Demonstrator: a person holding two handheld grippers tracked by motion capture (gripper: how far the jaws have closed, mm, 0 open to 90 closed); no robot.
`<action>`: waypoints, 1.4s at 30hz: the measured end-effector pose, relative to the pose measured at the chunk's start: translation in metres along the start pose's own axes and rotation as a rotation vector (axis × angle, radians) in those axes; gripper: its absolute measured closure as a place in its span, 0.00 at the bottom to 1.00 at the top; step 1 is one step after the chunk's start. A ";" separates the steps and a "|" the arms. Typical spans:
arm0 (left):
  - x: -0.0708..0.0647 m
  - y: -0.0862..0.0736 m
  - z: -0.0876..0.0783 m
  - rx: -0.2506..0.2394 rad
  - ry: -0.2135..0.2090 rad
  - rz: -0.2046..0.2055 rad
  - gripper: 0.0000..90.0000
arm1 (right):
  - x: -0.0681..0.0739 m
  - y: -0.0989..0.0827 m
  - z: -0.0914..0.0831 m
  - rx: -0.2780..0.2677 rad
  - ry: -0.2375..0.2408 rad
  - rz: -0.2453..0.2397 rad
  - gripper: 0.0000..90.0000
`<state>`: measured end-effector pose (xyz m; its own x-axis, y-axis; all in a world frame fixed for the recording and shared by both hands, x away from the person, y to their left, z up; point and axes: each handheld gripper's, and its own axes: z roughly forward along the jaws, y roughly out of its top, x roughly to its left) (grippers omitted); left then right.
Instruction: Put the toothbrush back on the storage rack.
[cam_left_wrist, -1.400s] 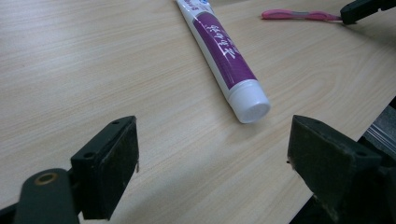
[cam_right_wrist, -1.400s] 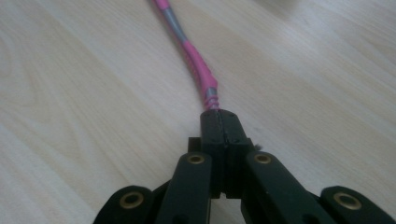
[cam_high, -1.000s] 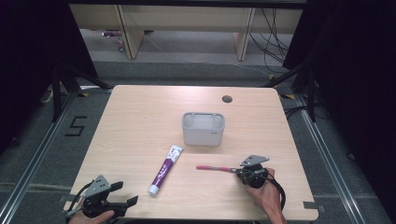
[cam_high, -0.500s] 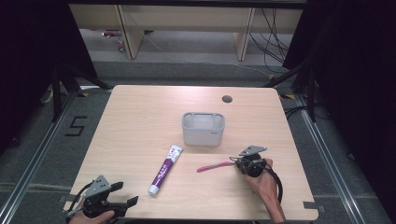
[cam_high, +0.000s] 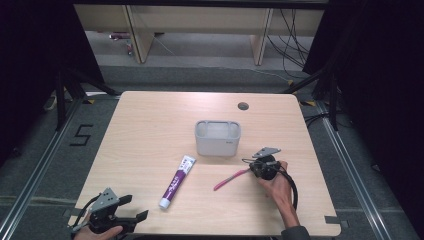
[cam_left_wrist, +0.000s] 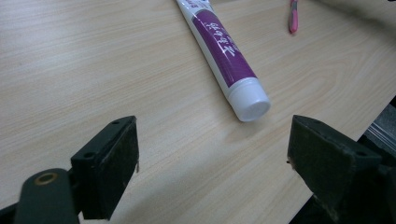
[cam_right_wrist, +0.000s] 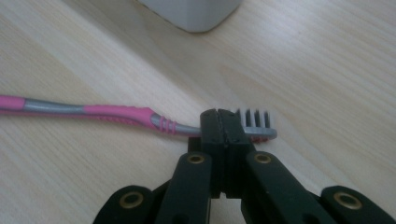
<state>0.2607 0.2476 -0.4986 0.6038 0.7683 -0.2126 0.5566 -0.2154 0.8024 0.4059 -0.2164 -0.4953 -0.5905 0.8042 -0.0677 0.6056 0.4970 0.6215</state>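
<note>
A pink and grey toothbrush (cam_high: 231, 178) slants across the table right of centre. My right gripper (cam_high: 255, 169) is shut on its neck just behind the bristles, and the jaws meet on it (cam_right_wrist: 224, 128) in the right gripper view, where the pink handle (cam_right_wrist: 116, 113) runs off to the left. A white and purple toothpaste tube (cam_high: 177, 181) lies near the middle, cap toward the front edge. At the front left corner my left gripper (cam_high: 135, 215) is open, empty, and points at the tube's cap end (cam_left_wrist: 224, 56); its jaws stand wide apart (cam_left_wrist: 212, 168).
A grey rectangular container (cam_high: 217, 137) stands at the centre of the wooden table (cam_high: 150, 125), just behind the toothbrush; its corner (cam_right_wrist: 191, 11) shows close ahead in the right gripper view. A small round hole (cam_high: 243, 106) sits near the table's far edge.
My right gripper has moved a little away from the front edge and toward the container, taking the toothbrush's head end along, so the brush now slants. The left gripper has stayed put.
</note>
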 end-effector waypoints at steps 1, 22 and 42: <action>0.000 0.000 0.000 0.001 0.000 0.000 0.18 | 0.001 0.002 0.001 -0.003 0.001 -0.003 1.00; 0.000 0.000 -0.001 0.010 -0.012 0.013 0.18 | 0.009 0.020 0.008 -0.012 0.018 0.000 1.00; -0.001 0.000 0.000 -0.001 -0.012 0.006 0.18 | 0.033 0.019 0.002 0.030 0.014 0.238 0.52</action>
<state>0.2598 0.2470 -0.4981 0.6140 0.7597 -0.2143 0.5521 -0.2193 0.8044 0.3989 -0.1796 -0.4867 -0.4368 0.8952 0.0890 0.7438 0.3037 0.5954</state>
